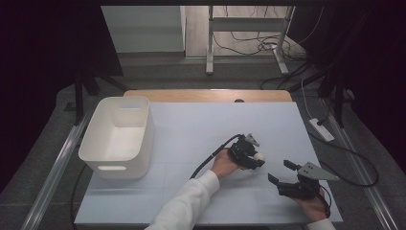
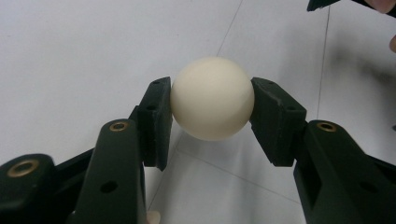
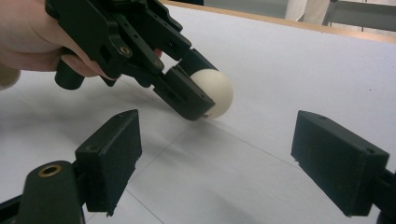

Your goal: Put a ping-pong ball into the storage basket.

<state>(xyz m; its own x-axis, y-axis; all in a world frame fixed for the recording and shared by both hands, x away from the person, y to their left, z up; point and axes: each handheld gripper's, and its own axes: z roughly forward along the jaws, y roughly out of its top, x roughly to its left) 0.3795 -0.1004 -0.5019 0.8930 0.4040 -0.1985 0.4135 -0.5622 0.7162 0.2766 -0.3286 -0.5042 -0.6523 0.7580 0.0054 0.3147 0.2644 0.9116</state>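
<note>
A cream-white ball (image 1: 259, 155) rests on the white table right of centre. My left gripper (image 1: 256, 160) is shut on it, tilted down toward the table. In the left gripper view both black pads (image 2: 156, 116) press on the ball (image 2: 212, 98) from either side. In the right gripper view the ball (image 3: 215, 92) touches the table surface, with the left gripper's fingers (image 3: 182, 95) around it. My right gripper (image 1: 281, 171) stands open close to the right of the ball near the front edge. Its jaws are wide apart with nothing between them (image 3: 217, 140).
A white plastic bin (image 1: 88, 143) with handle slots stands at the table's left side. The table's wooden back edge (image 1: 206, 95) runs behind the white sheet (image 1: 201, 124). A cable trails from the left gripper toward the front. A power strip (image 1: 321, 129) lies on the floor at right.
</note>
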